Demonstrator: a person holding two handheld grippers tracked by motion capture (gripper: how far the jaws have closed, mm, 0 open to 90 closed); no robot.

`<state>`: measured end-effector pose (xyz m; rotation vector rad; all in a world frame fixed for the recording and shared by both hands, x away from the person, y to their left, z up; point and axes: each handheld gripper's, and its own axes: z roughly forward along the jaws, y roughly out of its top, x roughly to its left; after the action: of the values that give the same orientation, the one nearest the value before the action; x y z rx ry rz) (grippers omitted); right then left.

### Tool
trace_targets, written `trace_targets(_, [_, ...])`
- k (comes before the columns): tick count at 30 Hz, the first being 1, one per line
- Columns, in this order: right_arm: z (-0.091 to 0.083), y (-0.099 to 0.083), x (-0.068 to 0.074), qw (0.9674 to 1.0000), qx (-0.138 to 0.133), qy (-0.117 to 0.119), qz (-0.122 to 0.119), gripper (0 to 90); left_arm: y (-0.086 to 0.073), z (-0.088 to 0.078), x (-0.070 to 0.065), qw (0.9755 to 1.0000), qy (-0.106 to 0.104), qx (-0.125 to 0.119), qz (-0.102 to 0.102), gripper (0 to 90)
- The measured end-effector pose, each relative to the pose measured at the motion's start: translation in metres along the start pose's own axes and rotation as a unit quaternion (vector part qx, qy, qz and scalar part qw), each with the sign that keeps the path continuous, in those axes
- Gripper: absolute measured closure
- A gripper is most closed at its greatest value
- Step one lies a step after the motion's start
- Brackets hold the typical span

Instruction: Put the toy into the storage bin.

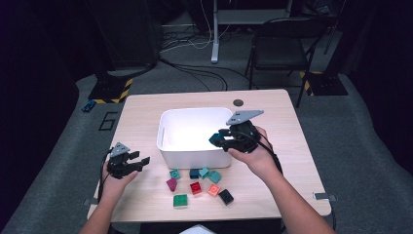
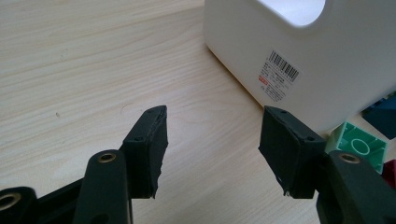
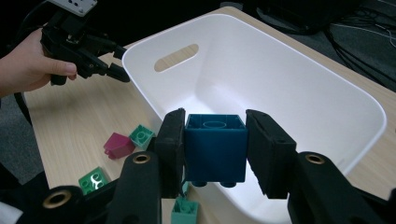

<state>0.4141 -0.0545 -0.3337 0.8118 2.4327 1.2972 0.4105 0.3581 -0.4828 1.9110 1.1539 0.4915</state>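
Currently the right gripper (image 3: 215, 149) clamps a dark teal block (image 3: 215, 147) between its two black jaws, one pad pressed against each side face. Block orientation: studs pointing downward, hollow underside facing up. In the right gripper view the block hangs over the near rim of the white bin (image 3: 299, 93), above the bin's bare interior. In the high view the right gripper (image 1: 220, 139) sits at the bin's right front corner, with the grey three-cornered plate on top and the block (image 1: 214, 139) at its tip, above the rim of the bin (image 1: 168, 131).

The left gripper (image 2: 212, 154) is released: jaws spread apart, bare tabletop between them, no pad touching anything. In the high view it (image 1: 141, 162) rests low over the wooden table (image 1: 141, 112) to the left of the bin, well apart from the bin wall. The left gripper view places the bin's side wall, with a barcode label (image 2: 279, 77) and a handle cut-out, ahead and to the right of the jaws.

Loose blocks lie on the table in front of the bin:
- green block (image 1: 180, 200)
- red block (image 1: 196, 187)
- magenta block (image 1: 171, 184)
- orange block (image 1: 213, 190)
- black block (image 1: 225, 196)
- several teal blocks (image 1: 209, 174) close to the bin's front wall
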Motion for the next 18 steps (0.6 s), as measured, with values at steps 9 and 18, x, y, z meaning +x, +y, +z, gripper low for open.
trace_targets(9, [0.037,0.027,0.01,0.9995,0.008,0.013,-0.026,58.6,-0.001,-0.002,0.004,1.0,0.001,-0.001,-0.005,41.5])
trace_targets(18, [0.072,0.049,0.008,0.9994,0.0,0.024,-0.026,58.6,-0.001,-0.002,0.006,1.0,0.004,0.0,-0.002,41.5])
